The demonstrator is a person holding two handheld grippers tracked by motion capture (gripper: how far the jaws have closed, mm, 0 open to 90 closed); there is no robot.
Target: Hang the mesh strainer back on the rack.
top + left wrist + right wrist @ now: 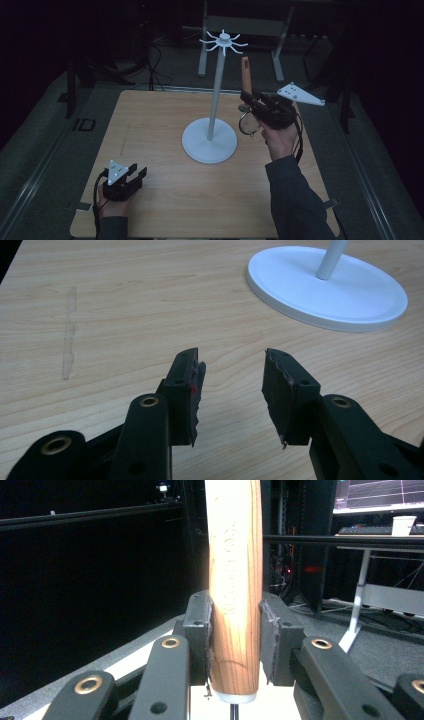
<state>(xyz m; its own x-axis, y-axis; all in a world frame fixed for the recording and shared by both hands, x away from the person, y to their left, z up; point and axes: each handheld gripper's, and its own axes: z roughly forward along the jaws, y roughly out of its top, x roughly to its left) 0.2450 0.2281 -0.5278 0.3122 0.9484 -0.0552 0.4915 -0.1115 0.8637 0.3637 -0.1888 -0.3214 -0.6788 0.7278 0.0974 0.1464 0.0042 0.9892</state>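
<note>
A white stand (215,85) rises from a round base (209,143) at the table's middle, with a crown of hooks (223,42) on top. Right of its pole, my right gripper (246,97) is held up off the table, shut on a wooden-handled utensil (245,72). The handle points up and a round metal head (248,124) hangs below the hand. In the right gripper view both pads press the wooden handle (235,555) inside the right gripper (234,605). My left gripper (137,171) rests low at the front left, open. Bare wood shows between the left gripper's (232,365) jaws, with the stand's base (325,295) ahead.
The wooden table (165,115) ends close behind the right hand and just in front of the left hand. A grey desk frame (245,30) stands on the floor beyond. A monitor (380,495) and a cup (403,525) sit on a far desk.
</note>
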